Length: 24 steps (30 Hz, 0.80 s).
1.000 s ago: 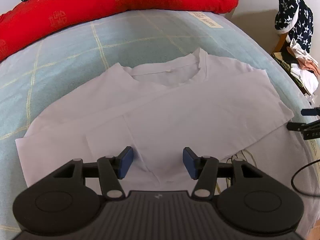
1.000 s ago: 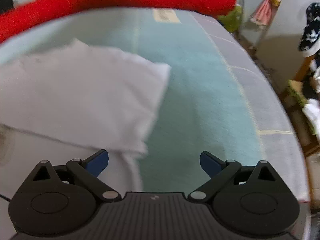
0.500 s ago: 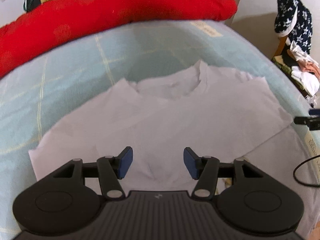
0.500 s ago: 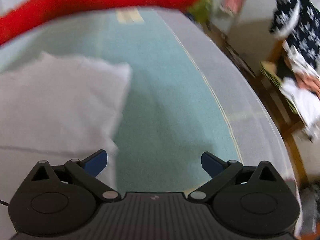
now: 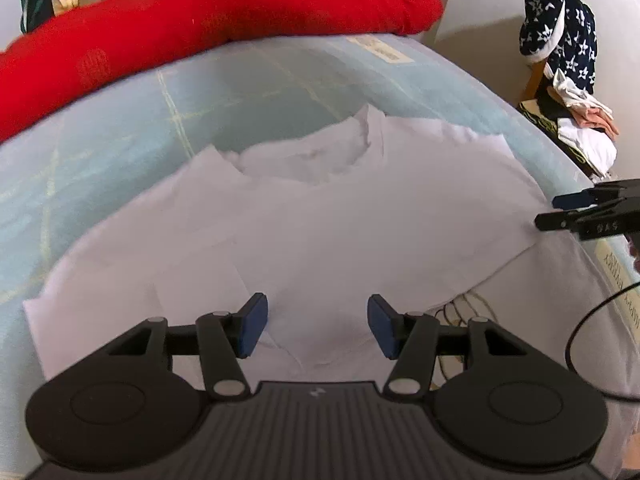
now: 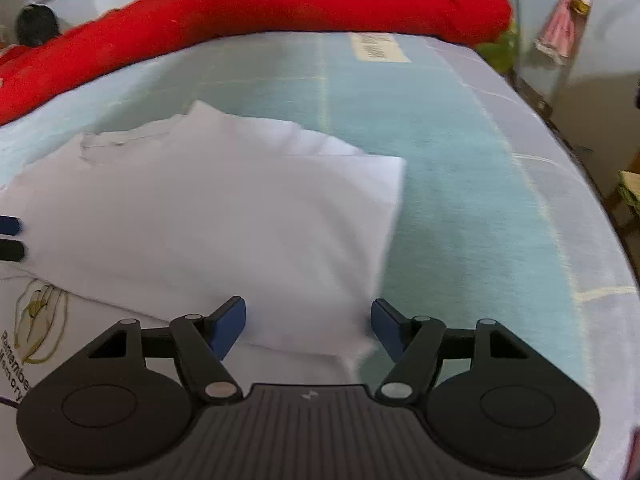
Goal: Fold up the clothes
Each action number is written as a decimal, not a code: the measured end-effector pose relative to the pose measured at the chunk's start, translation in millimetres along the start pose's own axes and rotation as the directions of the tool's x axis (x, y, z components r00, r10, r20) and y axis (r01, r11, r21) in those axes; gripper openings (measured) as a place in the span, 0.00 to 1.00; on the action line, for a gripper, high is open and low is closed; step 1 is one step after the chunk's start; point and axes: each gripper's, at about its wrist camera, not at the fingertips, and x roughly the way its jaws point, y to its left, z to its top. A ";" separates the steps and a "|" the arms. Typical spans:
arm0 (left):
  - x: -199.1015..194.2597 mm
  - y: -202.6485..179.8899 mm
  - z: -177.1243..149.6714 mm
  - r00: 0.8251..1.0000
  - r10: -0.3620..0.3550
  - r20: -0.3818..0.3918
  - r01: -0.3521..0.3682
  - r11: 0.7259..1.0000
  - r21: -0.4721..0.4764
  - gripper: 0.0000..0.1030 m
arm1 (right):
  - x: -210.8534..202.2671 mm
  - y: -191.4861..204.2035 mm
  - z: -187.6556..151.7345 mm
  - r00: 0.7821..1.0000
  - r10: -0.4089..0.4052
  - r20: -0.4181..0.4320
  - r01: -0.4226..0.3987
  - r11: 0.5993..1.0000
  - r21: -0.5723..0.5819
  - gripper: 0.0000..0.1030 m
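Bed [image 5: 120,128] | white T-shirt [image 5: 340,220] part-folded | right gripper [image 6: 308,326] fingers just narrowing, released, over folded edge | left gripper [image 5: 314,326] released | next fold pending

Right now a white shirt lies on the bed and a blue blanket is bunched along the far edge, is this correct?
Not quite: the blanket along the far edge is red, not blue, as the left wrist view shows. The white shirt does lie on the bed.

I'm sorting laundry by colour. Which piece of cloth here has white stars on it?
The dark navy garment hanging off the bed's far right corner. The T-shirt on the bed is plain white, and the red quilt behind it is solid red.
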 end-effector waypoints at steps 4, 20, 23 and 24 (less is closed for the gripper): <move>0.1 -14.2 4.6 1.000 -0.018 0.024 0.015 0.996 0.093 0.56 | -10.8 11.3 9.8 0.997 0.045 0.057 -0.044 0.999 -0.011 0.76; -12.4 -9.5 -13.0 1.000 0.010 -0.002 -0.010 0.993 0.114 0.58 | -15.2 46.4 0.7 0.990 0.143 0.009 -0.141 0.984 -0.110 0.85; 1.7 -12.8 -26.1 0.997 0.040 -0.059 -0.033 0.993 0.116 0.58 | -1.5 65.8 0.6 0.987 0.163 -0.015 -0.163 0.971 -0.176 0.85; 2.3 -10.1 -30.1 0.996 0.059 -0.064 -0.052 0.993 0.107 0.58 | 1.8 68.4 -1.9 0.987 0.159 -0.032 -0.162 0.969 -0.187 0.85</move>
